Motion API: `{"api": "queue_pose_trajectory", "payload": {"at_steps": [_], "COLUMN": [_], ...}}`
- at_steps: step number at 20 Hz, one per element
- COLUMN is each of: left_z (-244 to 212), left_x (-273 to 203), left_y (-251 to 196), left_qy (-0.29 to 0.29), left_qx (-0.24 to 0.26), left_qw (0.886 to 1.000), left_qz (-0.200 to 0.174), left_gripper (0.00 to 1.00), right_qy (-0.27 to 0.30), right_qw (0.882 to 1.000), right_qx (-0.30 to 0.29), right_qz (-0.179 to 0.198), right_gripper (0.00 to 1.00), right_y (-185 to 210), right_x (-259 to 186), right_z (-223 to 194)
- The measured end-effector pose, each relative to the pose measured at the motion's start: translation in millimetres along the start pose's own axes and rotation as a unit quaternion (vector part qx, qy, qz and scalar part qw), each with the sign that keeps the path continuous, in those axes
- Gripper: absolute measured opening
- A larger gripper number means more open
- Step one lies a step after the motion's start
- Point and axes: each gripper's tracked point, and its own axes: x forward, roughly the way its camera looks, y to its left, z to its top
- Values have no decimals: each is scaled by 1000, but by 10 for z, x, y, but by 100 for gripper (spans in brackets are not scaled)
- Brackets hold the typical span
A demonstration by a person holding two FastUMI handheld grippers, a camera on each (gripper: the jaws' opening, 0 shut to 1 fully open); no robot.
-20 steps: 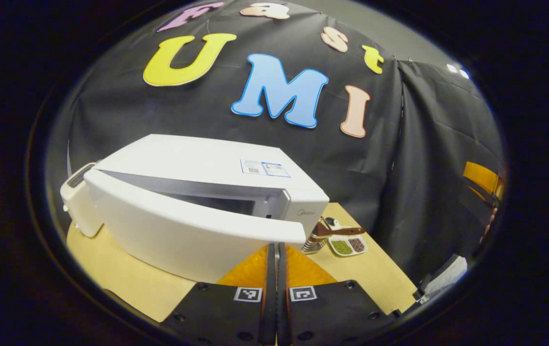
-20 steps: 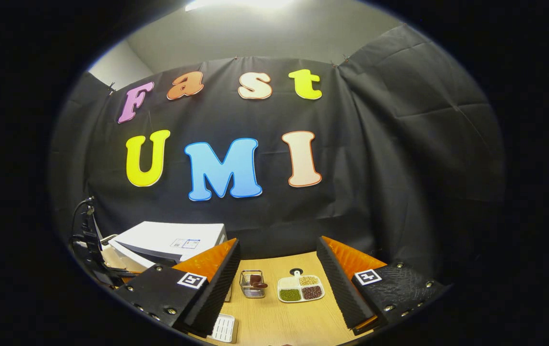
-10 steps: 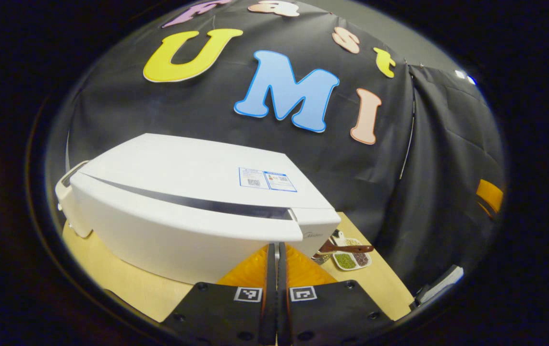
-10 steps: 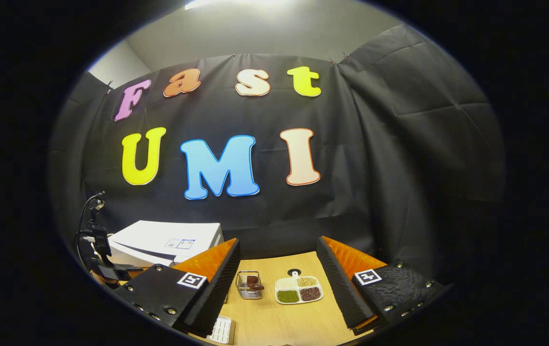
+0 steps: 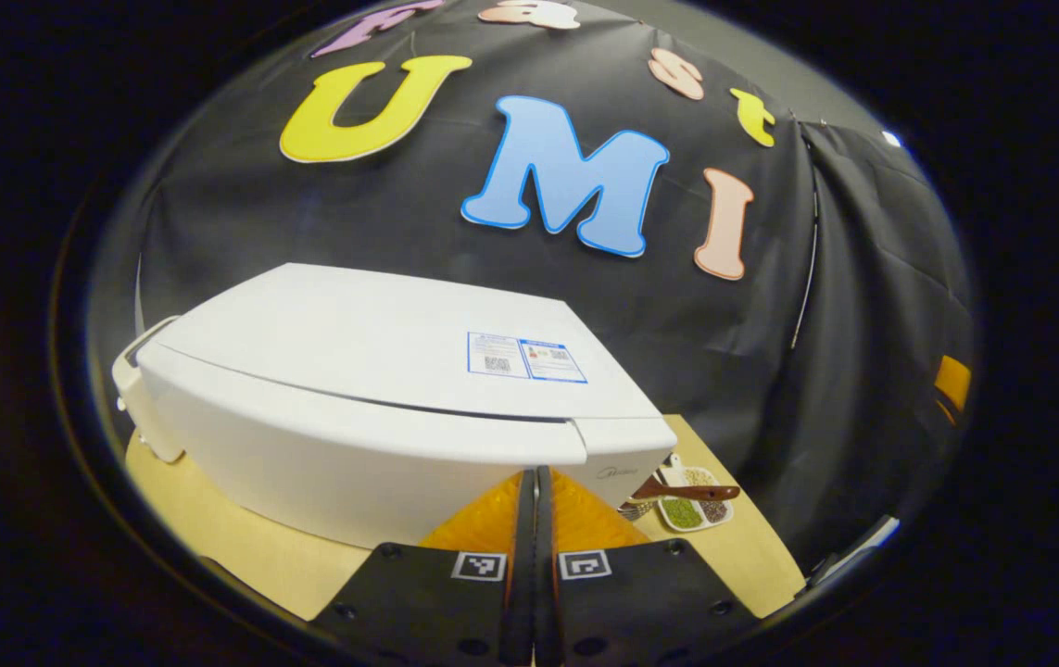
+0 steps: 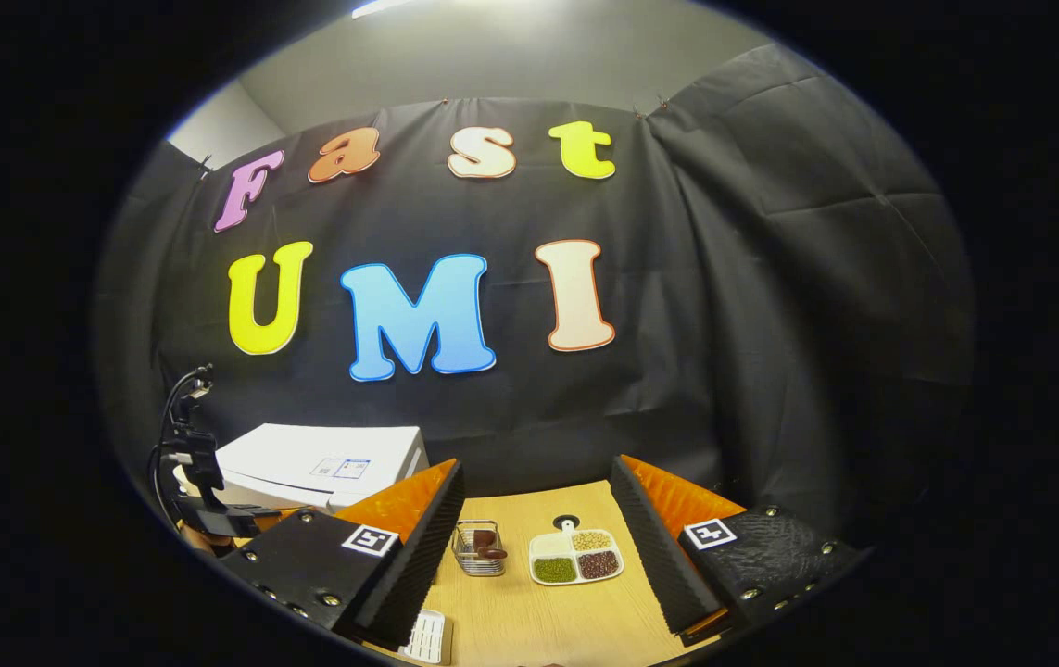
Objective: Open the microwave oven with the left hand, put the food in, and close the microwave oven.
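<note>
The white microwave stands on the wooden table. Its door lies against the body, with only a thin seam along the top edge. My left gripper is shut, fingers pressed together, tips at the door's lower right part, nothing held. My right gripper is open wide above the table with nothing between its fingers. In the right gripper view the microwave sits at the left, with the left gripper in front of it. What is inside the oven is hidden.
A white divided plate of green, brown and tan beans lies on the table, next to a small wire basket holding something brown. A small white ribbed tray lies near the front edge. The black cloth wall stands close behind.
The microwave door swung from ajar to flat against the body, with my shut left gripper following it forward. My right gripper stayed open and barely moved.
</note>
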Motion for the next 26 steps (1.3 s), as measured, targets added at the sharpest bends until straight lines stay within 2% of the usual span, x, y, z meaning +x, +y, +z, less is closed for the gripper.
{"api": "queue_pose_trajectory", "payload": {"at_steps": [1,4,9,13,17,18,20,22,23,26], "left_z": [-140,-89,-70,377,1055,1274,1627,1828,1872,1874], "left_x": [25,-5,-31,-453,-1248,-1544,-1943,-2259,-2448,-2795], "left_y": [-28,-35,-7,112,202,200,192,132,137,197], "left_qy": [28,20,16,-45,-135,-161,-204,-228,-233,-240], "left_qx": [-30,-41,-14,16,77,91,111,110,100,80], "left_qw": [999,999,1000,999,988,982,972,967,967,967], "left_qz": [-11,-25,-12,6,24,28,39,37,35,37], "left_gripper": [7,7,7,7,7,17,67,99,96,97], "right_qy": [0,2,3,-14,-35,-40,-52,-59,-63,-73], "right_qw": [1000,1000,1000,1000,998,998,997,995,995,994], "right_qx": [-2,-1,0,-9,-5,-5,-4,-5,-4,-1], "right_qz": [2,0,6,22,46,53,64,74,79,87], "right_gripper": [96,96,96,96,96,96,96,96,96,96], "right_y": [10,12,38,187,439,517,662,790,860,1006], "right_x": [4,15,4,-59,-95,-121,-190,-290,-341,-523], "right_z": [-2,1,-1,152,403,492,665,812,871,976]}}
